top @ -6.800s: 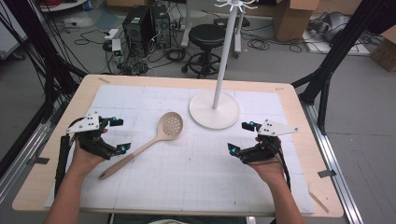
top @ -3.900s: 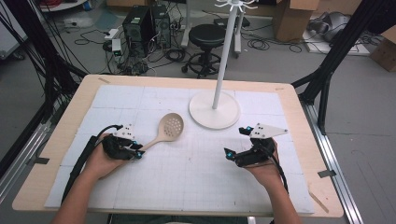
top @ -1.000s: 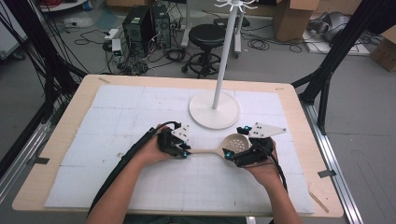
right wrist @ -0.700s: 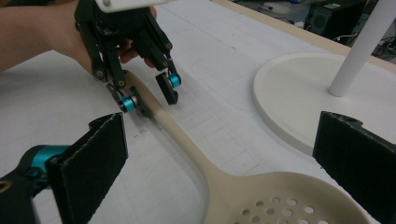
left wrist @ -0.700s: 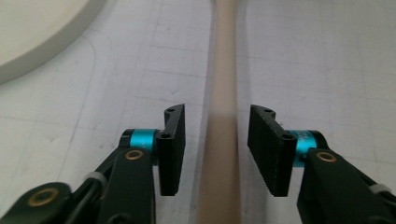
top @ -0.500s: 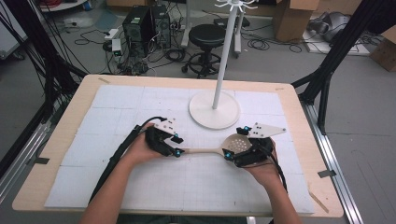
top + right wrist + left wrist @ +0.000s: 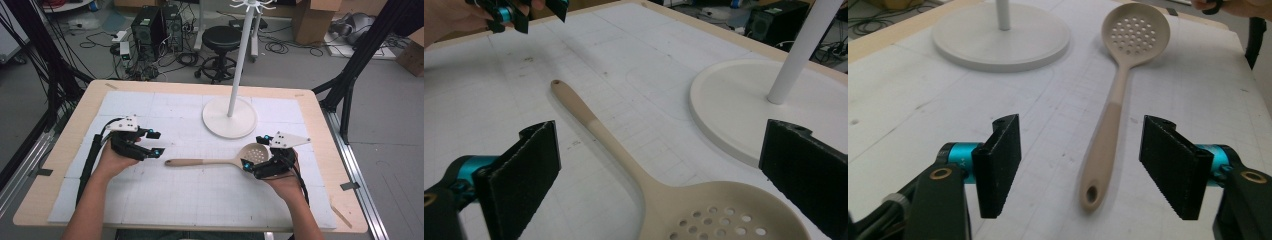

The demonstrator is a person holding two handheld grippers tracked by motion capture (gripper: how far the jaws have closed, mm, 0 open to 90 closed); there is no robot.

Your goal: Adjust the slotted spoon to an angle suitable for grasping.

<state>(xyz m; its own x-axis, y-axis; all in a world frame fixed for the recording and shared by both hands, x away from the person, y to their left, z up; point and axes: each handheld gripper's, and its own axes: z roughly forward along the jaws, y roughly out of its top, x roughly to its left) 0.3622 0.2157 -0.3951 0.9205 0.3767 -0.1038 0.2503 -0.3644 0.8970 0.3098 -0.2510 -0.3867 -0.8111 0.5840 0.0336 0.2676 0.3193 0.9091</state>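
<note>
A beige slotted spoon (image 7: 220,161) lies flat on the white mat, handle pointing left and perforated bowl to the right. My left gripper (image 7: 156,143) is open just left of the handle end; its jaws have just been opening. In the left gripper view the spoon (image 7: 1110,120) lies ahead of the left gripper (image 7: 1083,170), and nothing is pressed by the pads. My right gripper (image 7: 255,151) is open, its jaws standing wide on either side of the bowl. The right gripper view shows the bowl (image 7: 719,210) low inside the right gripper (image 7: 669,175), with neither pad touching it.
A white stand with a round base (image 7: 220,122) and a tall pole (image 7: 239,65) sits at the back middle of the mat, close behind the spoon's bowl. The wooden table edge (image 7: 65,150) frames the mat. Cables trail from both grippers.
My left gripper has let go of the spoon handle, opened and drawn away to the left. The spoon now lies on the mat. The right gripper has stayed still.
</note>
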